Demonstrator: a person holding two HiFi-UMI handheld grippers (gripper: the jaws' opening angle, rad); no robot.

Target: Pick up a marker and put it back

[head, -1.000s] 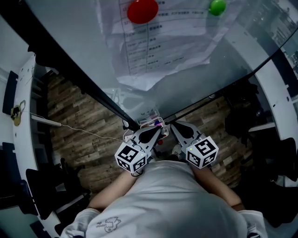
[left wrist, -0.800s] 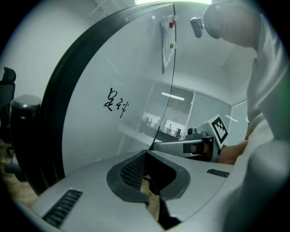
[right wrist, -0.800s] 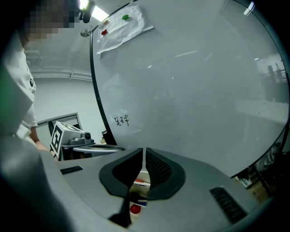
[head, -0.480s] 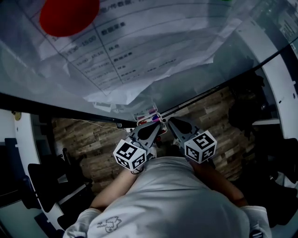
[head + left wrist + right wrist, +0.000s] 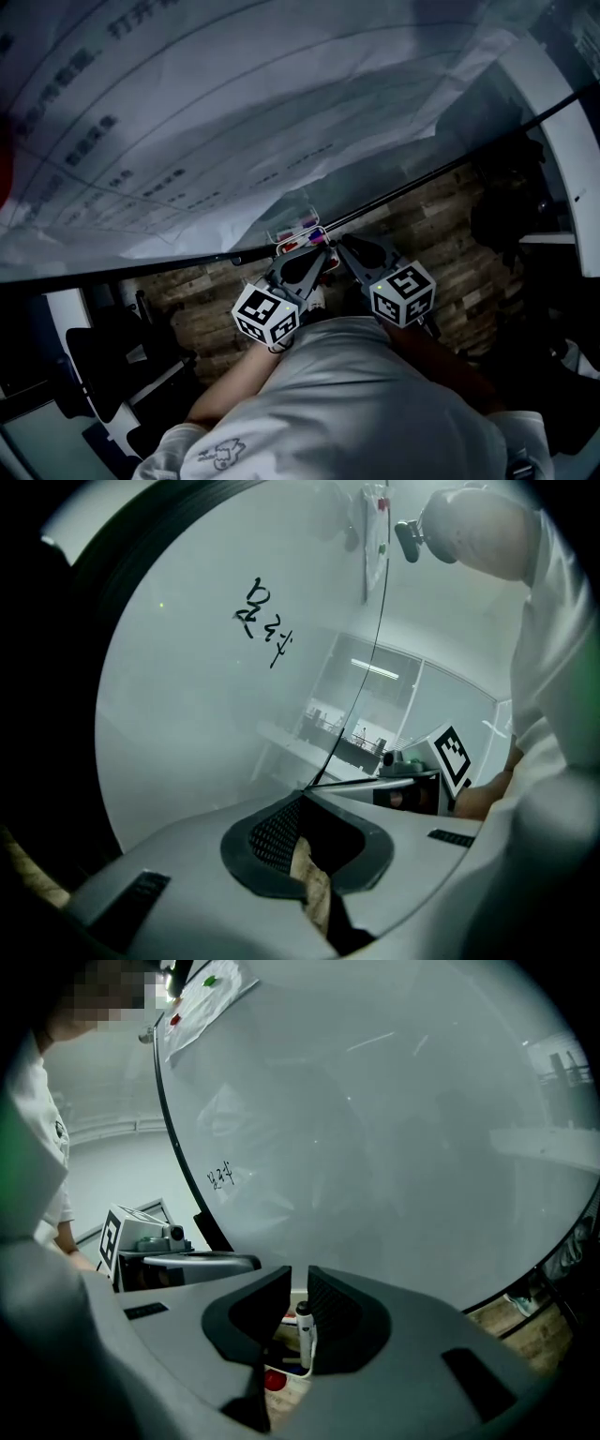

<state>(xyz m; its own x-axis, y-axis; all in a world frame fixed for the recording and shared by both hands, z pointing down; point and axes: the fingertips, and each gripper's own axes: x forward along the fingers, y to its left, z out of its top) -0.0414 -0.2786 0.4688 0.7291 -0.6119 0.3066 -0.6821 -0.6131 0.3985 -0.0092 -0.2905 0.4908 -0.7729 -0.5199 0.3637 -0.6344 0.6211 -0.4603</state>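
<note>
I am holding my right tool (image 5: 299, 1276) slightly open round the marker (image 5: 303, 1331), left tool (image 5: 302, 797) shut empty; off-centre closing risks ejecting it.

Office or meeting room, whiteboard (image 5: 394, 1119) with scribbled writing (image 5: 263, 622), printed schedule sheet (image 5: 206, 131), wood-plank floor (image 5: 441, 220).

The head has moved much nearer to the whiteboard (image 5: 469, 103). The paper sheet (image 5: 234, 122) was small at the top and now looks huge, filling most of the picture. The red magnet (image 5: 3, 164) has slid away to the left, so only a thin bit shows at the edge. The green magnet has gone out of sight. The black rail (image 5: 187, 262) under the board slanted steeply before and now runs almost flat. Less of the brick floor (image 5: 206, 300) shows. The right gripper (image 5: 345, 244) sits a little higher in the picture.
</note>
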